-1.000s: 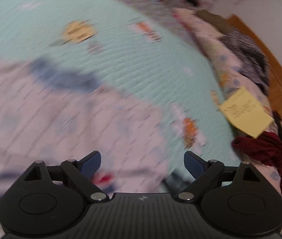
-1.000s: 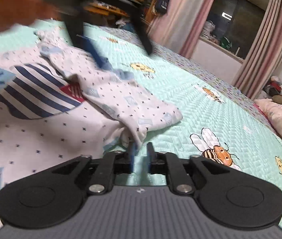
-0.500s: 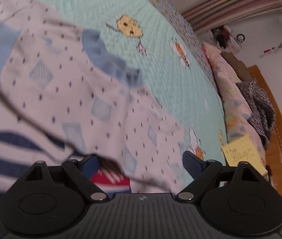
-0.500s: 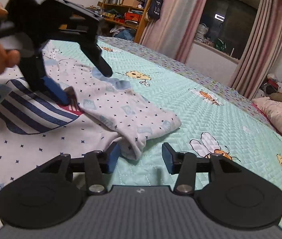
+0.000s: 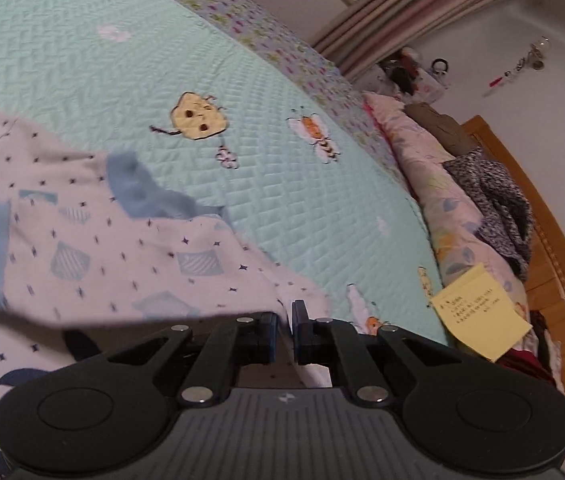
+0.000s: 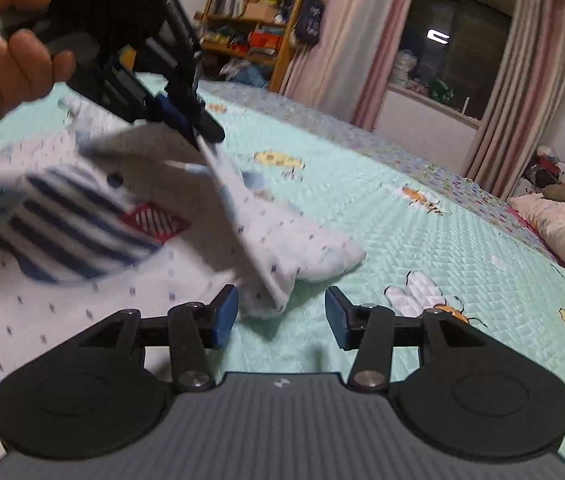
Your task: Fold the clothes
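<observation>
Left gripper [image 6: 186, 128], wide apart a second earlier, had clamped on the garment's [image 6: 266, 240] sleeve, lifting it off the quilted bedspread [image 6: 462, 248]: fold begun. Right gripper [image 6: 281, 316], previously nearly closed, stood half-open around the limp cuff, not pressing. Cotton soft, star-printed, striped patch.

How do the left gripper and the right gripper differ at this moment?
The left gripper is shut on the white garment; the right gripper is open and holds nothing. The left gripper is raised and lifts the cloth; the right gripper sits low by the garment's end on the bedspread. Both have blue pads.
</observation>
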Motion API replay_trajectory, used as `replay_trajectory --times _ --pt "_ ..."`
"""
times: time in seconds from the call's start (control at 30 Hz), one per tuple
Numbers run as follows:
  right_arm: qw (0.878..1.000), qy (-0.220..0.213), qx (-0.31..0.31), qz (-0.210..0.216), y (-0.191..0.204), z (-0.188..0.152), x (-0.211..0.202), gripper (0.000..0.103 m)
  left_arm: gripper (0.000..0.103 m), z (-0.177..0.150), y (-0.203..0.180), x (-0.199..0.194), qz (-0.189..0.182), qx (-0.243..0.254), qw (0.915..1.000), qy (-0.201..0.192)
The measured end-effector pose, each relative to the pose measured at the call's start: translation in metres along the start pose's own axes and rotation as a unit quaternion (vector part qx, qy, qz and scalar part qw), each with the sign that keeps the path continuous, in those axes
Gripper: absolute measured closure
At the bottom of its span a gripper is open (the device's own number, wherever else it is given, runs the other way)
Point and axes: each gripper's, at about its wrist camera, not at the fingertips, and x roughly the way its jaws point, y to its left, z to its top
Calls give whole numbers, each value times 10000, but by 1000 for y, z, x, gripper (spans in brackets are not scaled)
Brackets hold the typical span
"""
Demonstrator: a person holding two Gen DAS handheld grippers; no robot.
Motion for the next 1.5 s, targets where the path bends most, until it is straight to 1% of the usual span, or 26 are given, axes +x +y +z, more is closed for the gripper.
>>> replay_trajectory --times 0.03,0.07,0.13,0.3,0.37,0.43,0.5,0.57,0.6,0.63,0.67,0.73,0.83,0.87,0.9,0.93,0.97,1.0,1.03,1.07,1.1,1.23,1.33,1.4,1.47,1.5 --pt "10000 -52 49 40 1 3 -1 48 96 1 0 -1 -25 -40 10000 -17" --pt "9999 -103 99 81 1 6 -3 38 96 2 1 -3 -54 -76 9999 -40" --pt "9998 -83 147 58 8 9 4 33 96 2 2 -7 -39 -98 9999 -113" --pt "9964 427 564 -472 6 9 33 33 96 1 15 -16 211 -172 9993 -258" --pt "9943 518 635 -686 -1 6 36 32 96 0 22 -17 363 -185 9988 -255" --pt "9942 496 595 -750 -3 4 33 29 97 -4 28 -15 421 -209 9988 -112" --pt "9948 440 527 -751 -4 2 30 28 97 -13 30 -17 128 -303 9994 88" --pt "9958 383 441 -710 -2 1 29 28 92 -26 27 -18 -65 -276 9993 261" --pt "9958 387 404 -720 -1 1 30 28 85 -33 26 -18 -95 -253 9991 340" --pt "9960 378 365 -727 0 1 30 28 80 -40 25 -16 -14 -238 9990 375" --pt "9961 362 325 -733 2 2 30 28 79 -45 26 -13 101 -257 9989 367" --pt "9964 331 246 -746 4 3 30 28 64 -55 29 -5 321 -300 9984 352" --pt "9966 321 196 -733 8 4 29 28 58 -53 30 10 299 -394 9985 219" --pt "9967 321 163 -729 9 4 29 27 54 -50 26 15 307 -302 9990 145" --pt "9968 323 123 -725 10 3 29 27 46 -45 22 20 351 -210 9991 67" --pt "9967 333 86 -731 12 3 30 26 41 -40 19 26 420 -165 9990 -21" --pt "9966 346 52 -740 13 3 30 26 41 -36 18 32 500 -121 9987 -43" --pt "9965 358 37 -753 14 3 31 26 50 -31 17 39 591 -79 9982 -58" --pt "9964 370 33 -767 15 2 31 26 84 -27 17 45 793 -54 9968 -2" --pt "9961 371 28 -799 15 2 31 26 101 -24 21 50 990 -156 9949 80" --pt "9958 369 24 -841 14 2 31 26 97 -23 26 49 1010 -286 9944 111" --pt "9939 463 -67 -1001 13 1 30 26 98 -26 21 20 1097 39 9938 -184" --pt "9901 501 -406 -1246 18 0 28 25 98 -20 18 -7 1245 192 9906 -540" --pt "9885 566 -494 -1315 19 0 29 23 98 -15 24 -8 1035 151 9939 -348" --pt "9873 631 -543 -1355 19 -1 30 22 98 -18 27 2 937 123 9955 40" --pt "9871 641 -551 -1357 19 -1 31 22 98 -22 27 7 929 175 9954 135"
